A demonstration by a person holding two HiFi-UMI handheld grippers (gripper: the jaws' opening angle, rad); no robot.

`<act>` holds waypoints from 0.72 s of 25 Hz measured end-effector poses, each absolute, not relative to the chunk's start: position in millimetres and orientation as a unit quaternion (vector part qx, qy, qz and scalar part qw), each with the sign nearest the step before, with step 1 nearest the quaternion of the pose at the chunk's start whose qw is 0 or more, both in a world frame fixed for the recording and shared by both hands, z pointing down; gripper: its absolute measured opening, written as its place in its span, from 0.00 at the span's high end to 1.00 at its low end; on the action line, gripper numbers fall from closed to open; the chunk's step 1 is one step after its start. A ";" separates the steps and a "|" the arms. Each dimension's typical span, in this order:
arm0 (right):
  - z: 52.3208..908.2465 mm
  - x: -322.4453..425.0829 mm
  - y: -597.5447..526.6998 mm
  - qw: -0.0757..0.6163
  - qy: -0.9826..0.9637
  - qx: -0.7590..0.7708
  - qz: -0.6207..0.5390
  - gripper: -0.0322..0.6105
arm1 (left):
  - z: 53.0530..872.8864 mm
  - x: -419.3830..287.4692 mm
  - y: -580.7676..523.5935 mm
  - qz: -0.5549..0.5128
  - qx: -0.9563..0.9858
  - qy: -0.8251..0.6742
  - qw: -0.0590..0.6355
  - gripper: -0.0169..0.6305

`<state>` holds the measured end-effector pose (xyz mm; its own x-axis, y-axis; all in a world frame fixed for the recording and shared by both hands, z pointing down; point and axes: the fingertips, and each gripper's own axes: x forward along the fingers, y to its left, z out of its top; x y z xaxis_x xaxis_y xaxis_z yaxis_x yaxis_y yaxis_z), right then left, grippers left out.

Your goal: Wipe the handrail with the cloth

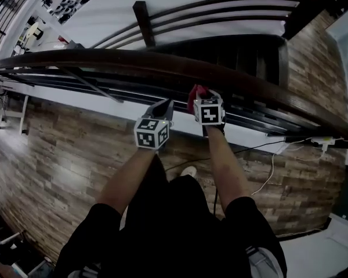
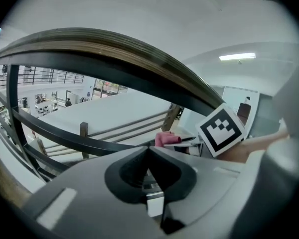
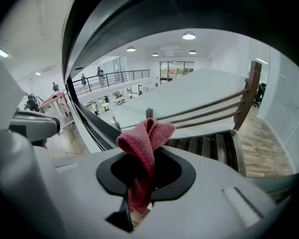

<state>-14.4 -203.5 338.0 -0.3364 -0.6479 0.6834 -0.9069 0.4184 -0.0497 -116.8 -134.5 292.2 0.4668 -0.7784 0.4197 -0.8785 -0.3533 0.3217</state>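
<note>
Pinching the red cloth (image 3: 147,138) low in its fold, the right gripper (image 3: 141,193) has its fingers (image 3: 204,198) closed on the fabric, so that a rounded loop stands out past the tips. In the head view the cloth (image 1: 195,94) sits at 12 o'clock from the right gripper (image 1: 200,99), just under the near edge of the handrail (image 1: 180,68); whether it touches the wood cannot be told. The left gripper (image 1: 164,108) hangs beside it at 9 o'clock, and its own view shows its fingers (image 2: 89,193) shut together with nothing between them.

The cloth looks soft, light and limp, likely a napped weave that grips polished wood well. Held this near its bunched middle, it should keep a padded loop to press on the rail, but a loose tail could slip out under drag.

The handrail is a dark, smooth, rounded wooden bar that crosses the head view from 9 o'clock down to 3 o'clock, with thin dark bars (image 1: 162,84) below it. Beyond it, at 12 o'clock, a stairwell (image 1: 243,57) drops away. The person stands on a wood-plank floor (image 1: 64,155), where a white cable (image 1: 269,175) trails at 4 o'clock.
</note>
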 end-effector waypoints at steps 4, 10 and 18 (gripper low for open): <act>335.3 -16.3 -205.8 0.286 -0.788 0.498 0.221 0.86 | 289.2 -118.1 -139.9 0.105 0.817 -0.507 0.255 0.98; 338.2 -16.3 -199.0 0.309 -0.787 0.493 0.205 0.86 | 311.6 -101.2 -142.2 0.113 0.820 -0.486 0.280 0.98; 347.0 -7.4 -194.4 0.310 -0.780 0.487 0.240 0.86 | 319.2 -87.7 -147.7 0.135 0.835 -0.457 0.276 0.98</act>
<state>-7.4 -194.4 347.0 -0.3333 -0.6108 0.7182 -0.9090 0.4103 -0.0730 -87.7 -147.7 319.2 0.5467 -0.6884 0.4767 -0.8369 -0.4306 0.3380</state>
